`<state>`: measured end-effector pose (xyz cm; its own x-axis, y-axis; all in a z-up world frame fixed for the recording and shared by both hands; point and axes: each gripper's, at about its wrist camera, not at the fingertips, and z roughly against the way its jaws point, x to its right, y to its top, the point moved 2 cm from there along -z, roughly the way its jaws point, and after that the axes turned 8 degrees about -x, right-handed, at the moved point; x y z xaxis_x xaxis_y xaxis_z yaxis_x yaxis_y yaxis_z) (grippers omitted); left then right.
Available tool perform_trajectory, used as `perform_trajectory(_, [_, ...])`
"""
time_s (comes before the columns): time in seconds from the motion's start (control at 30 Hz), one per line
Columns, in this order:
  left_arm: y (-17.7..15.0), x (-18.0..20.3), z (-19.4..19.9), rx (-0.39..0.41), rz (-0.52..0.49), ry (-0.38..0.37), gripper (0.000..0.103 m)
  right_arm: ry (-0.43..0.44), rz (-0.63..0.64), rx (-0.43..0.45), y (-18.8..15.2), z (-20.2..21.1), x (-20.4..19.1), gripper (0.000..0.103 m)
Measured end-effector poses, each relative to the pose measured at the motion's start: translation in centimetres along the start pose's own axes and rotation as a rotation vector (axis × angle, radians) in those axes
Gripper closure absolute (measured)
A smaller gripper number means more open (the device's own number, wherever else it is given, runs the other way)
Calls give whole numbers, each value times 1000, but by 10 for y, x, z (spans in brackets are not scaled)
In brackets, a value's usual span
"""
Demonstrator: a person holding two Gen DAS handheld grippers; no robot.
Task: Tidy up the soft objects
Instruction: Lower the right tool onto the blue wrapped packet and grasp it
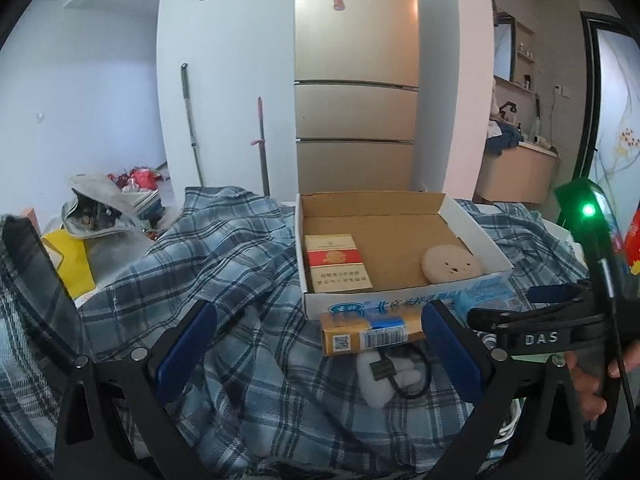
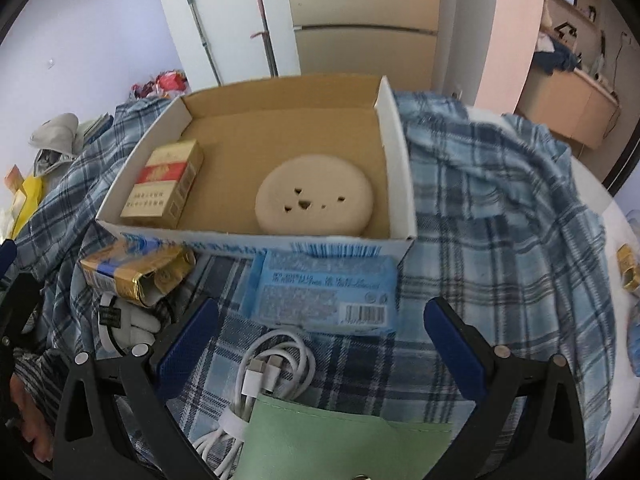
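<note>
Between picks: both tools spread wide, empty. Right tool (image 2: 320,344) hovers over blue tissue pack (image 2: 325,293) (just outside cardboard box (image 2: 400,168)). Next: descend, pinch pack, lift into box.

Ahead I see a gold three-door refrigerator (image 1: 355,80) set between white walls (image 1: 80,92). Two long-handled mops (image 1: 191,120) lean left of it. A vanity cabinet (image 1: 516,178) stands in the alcove at right. Bags and clutter (image 1: 112,204) lie on the floor at left. Lighting is soft, even daylight.
</note>
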<state>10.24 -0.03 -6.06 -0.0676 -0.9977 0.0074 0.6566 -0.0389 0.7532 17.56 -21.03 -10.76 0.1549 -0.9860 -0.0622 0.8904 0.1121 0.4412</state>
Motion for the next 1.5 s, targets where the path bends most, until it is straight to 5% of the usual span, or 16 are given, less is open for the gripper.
perform_trajectory(0.43, [-1, 6, 4, 28, -30, 25, 0, -59, -7, 30, 3, -7, -2, 2])
perform_trajectory(0.73, [-2, 4, 0, 0, -19, -9, 0, -23, 2, 40, 2, 4, -2, 42])
perform_trajectory(0.9, [-3, 3, -5, -33, -13, -44, 0, 3, -13, 49, -1, 11, 4, 48])
perform_trajectory(1.0, [-3, 4, -6, -37, -15, -40, 0, -11, -1, 53, 0, 12, 5, 41])
perform_trajectory(1.07, [-3, 4, -6, -35, -18, -38, 0, -32, -13, 61, 0, 9, 6, 9])
perform_trajectory(1.1, [-3, 5, -6, -36, -21, -36, 0, -28, -21, 68, 1, 8, 7, 3])
perform_trajectory(1.5, [-3, 3, -8, -44, -17, -40, 0, -26, 1, 14, 3, -16, -4, 1])
